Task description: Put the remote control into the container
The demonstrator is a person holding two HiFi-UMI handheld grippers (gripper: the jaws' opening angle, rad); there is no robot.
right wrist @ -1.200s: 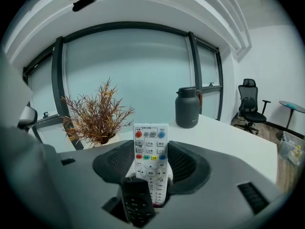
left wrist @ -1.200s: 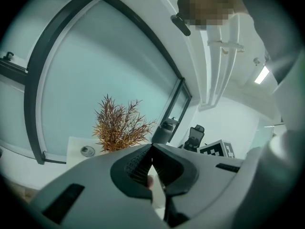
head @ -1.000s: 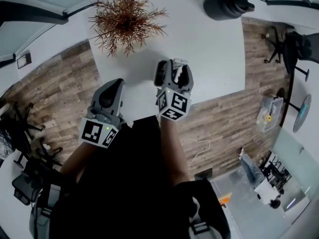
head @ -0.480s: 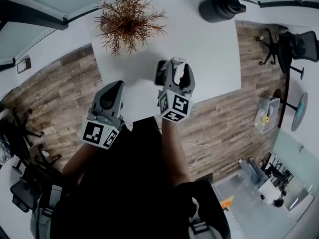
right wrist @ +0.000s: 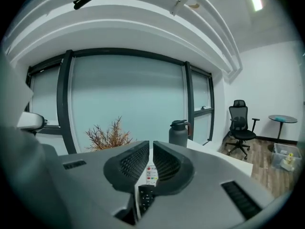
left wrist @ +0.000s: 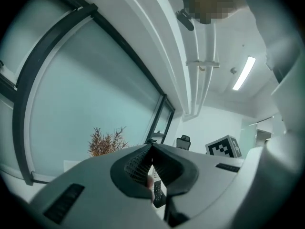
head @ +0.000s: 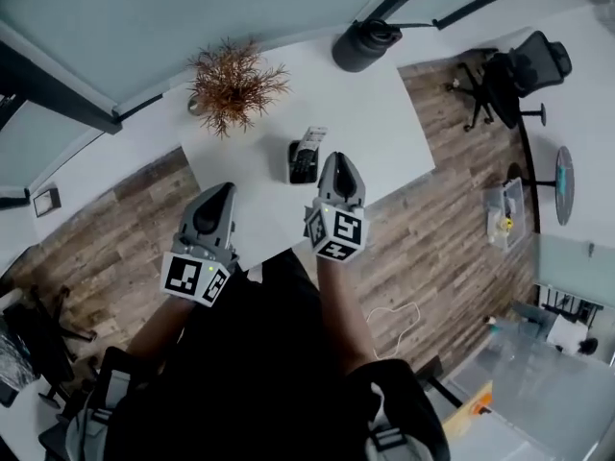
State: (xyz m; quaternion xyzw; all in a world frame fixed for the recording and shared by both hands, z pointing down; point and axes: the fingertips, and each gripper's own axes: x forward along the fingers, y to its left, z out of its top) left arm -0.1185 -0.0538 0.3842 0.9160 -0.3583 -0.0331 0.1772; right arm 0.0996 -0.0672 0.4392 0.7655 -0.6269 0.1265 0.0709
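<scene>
One white table (head: 384, 128) on plank flooring (head: 115, 224) bears a black remote control (right wrist: 145, 197).

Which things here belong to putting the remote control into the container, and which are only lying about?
For the job:
- white remote control
- black container, right beside it on the white table

Lying about:
- dried plant
- dark jug
- office chair

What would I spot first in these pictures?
The spiky brown plant at the far corner of the table jumps out first. Nearer, the left gripper and right gripper hang shut and empty; the right one's jaws have just been closing on nothing. A black remote and a white remote lie mid-table.
</scene>
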